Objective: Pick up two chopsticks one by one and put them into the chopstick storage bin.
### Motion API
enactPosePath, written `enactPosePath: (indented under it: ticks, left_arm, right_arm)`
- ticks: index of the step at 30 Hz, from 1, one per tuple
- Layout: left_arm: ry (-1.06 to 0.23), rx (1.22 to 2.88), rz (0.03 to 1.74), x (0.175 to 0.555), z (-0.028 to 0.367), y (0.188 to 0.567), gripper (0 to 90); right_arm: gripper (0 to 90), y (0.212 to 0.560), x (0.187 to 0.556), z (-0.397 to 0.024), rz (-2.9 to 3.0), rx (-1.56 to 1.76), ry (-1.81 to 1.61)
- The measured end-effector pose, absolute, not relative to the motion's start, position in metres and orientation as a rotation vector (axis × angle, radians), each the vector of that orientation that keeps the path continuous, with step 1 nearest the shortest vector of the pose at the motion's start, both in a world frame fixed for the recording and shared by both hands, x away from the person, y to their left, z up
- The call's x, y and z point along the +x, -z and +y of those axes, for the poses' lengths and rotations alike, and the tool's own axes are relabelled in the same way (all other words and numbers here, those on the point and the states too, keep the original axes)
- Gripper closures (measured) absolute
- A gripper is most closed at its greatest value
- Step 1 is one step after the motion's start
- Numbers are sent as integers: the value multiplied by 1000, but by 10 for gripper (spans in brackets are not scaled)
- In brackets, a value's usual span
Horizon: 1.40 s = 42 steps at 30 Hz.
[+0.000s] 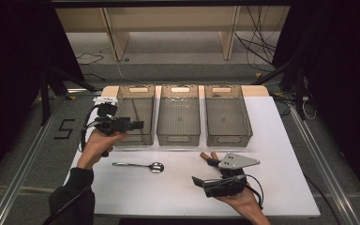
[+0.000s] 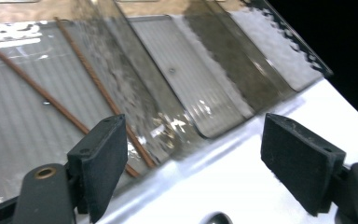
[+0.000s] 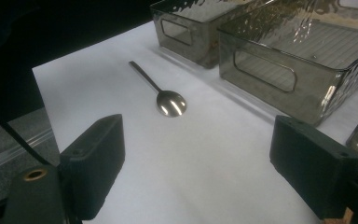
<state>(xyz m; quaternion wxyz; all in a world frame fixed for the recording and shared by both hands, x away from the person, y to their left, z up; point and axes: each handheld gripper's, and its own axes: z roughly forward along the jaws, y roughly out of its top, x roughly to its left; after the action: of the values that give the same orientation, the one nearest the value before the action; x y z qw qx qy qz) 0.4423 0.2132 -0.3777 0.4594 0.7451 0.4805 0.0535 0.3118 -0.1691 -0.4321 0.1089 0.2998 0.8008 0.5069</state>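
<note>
Right gripper, nearest, jaws wide, empty, over white table. Left gripper, jaws wide, empty, over left smoky clear plastic bin holding two brown chopsticks. Steel spoon lies between grippers.

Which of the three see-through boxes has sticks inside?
The left box, by the left tool. Two brown chopsticks lie in it; the other two look empty.

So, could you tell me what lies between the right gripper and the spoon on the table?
Nothing: in the right gripper view, bare white tabletop runs from the open right gripper up to the spoon. The high view shows the same empty stretch.
</note>
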Motion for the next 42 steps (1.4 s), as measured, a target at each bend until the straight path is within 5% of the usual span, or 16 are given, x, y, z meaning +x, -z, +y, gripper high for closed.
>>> enactPosePath:
  ticks: [15, 42]
  left_arm:
    - [-195, 2019, 1026, 405, 207, 402, 233]
    - [-160, 2319, 965, 403, 197, 444, 246]
  right_arm:
    - [189, 435, 312, -167, 2366, 879, -1493]
    - [191, 437, 310, -165, 2379, 867, -1490]
